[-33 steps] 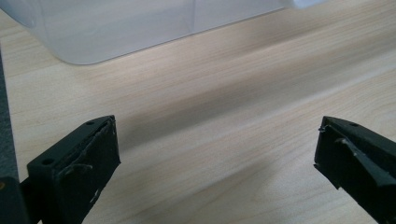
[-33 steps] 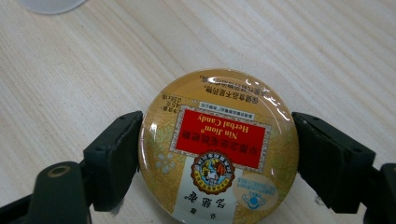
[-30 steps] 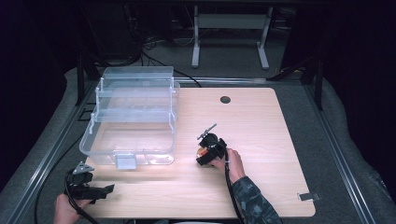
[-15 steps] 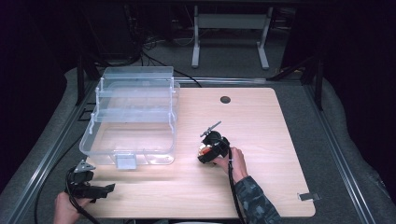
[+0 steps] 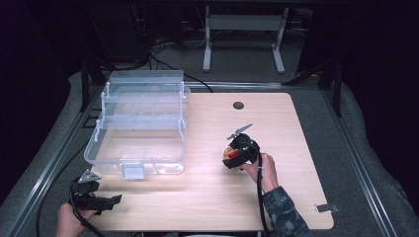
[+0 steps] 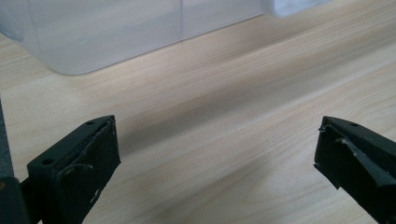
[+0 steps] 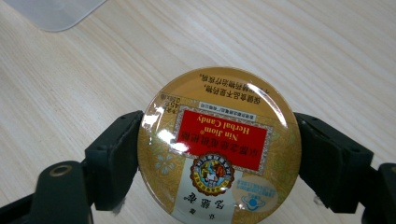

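The right tongs point(image 7: 218, 158) are clamping a round candy tin point(image 7: 218, 147) across its width, one black pad on each side of the rim, and are holding it just above the tabletop point(image 5: 276, 128), right of centre and nearer the front edge than the back one. In the high view the tin point(image 5: 230, 154) is showing as a gold and red spot at the nose of the right tongs point(image 5: 236, 151).

The tin is looking like thin printed metal: stiff, light and glossy, with a shallow domed lid that is catching glare. That smooth curved rim is probably sliding easily under rubber pads, so the grip belongs right across the widest line, as it is sitting now; off that line the tin is likely to squirt out. Squeezing hard is risking a dented wall or a popped lid rather than breakage.

The left tongs point(image 6: 210, 158) are standing released with nothing between them, low over the front left corner of the tabletop, where the high view shows them point(image 5: 106, 201). Just beyond them is sitting a clear plastic tiered box point(image 5: 141, 123), rigid, thin-walled, with stepped trays fanned open along the left edge. The tabletop is pale wood-grain laminate, flat and matte.
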Motion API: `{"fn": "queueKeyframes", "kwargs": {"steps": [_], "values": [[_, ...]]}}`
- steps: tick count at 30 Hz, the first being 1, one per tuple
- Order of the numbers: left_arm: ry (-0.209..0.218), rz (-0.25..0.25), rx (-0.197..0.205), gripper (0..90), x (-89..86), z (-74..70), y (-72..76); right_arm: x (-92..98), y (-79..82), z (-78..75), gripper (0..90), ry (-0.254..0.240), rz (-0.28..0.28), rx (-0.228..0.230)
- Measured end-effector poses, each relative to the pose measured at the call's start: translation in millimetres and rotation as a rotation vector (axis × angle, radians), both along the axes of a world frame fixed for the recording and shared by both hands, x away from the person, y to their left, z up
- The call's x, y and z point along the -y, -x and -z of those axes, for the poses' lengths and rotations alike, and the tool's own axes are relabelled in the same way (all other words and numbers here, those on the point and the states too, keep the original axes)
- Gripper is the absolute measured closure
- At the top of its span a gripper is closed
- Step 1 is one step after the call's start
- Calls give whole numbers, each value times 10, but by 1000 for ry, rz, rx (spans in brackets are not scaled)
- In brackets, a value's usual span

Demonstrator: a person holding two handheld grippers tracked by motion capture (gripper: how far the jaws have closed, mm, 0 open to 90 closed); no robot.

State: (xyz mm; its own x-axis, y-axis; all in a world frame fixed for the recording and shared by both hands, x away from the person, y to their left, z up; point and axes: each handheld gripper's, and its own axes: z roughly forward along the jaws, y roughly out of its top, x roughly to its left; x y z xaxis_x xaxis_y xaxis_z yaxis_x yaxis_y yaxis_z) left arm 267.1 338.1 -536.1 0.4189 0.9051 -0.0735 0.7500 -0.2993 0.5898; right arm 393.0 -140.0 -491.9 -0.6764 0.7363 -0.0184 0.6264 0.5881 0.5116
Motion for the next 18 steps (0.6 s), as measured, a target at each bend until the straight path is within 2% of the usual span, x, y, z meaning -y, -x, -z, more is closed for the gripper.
{"fn": "queueKeyframes", "kwargs": {"steps": [4,7,10,12,13,18], "values": [[0,6,6,2,14,-35,-5,135,9,-26,201,-36,8,11],[-3,4,6,2,20,-40,-11,209,20,-53,202,-26,24,16],[0,14,4,2,42,-34,-32,377,20,-109,202,-16,60,23],[0,14,3,2,53,-33,-32,419,16,-118,202,-26,65,20],[0,18,4,2,63,-34,-29,457,18,-133,202,-8,80,23],[-13,20,-7,2,69,-42,-35,756,-5,-179,202,10,143,33]]}}
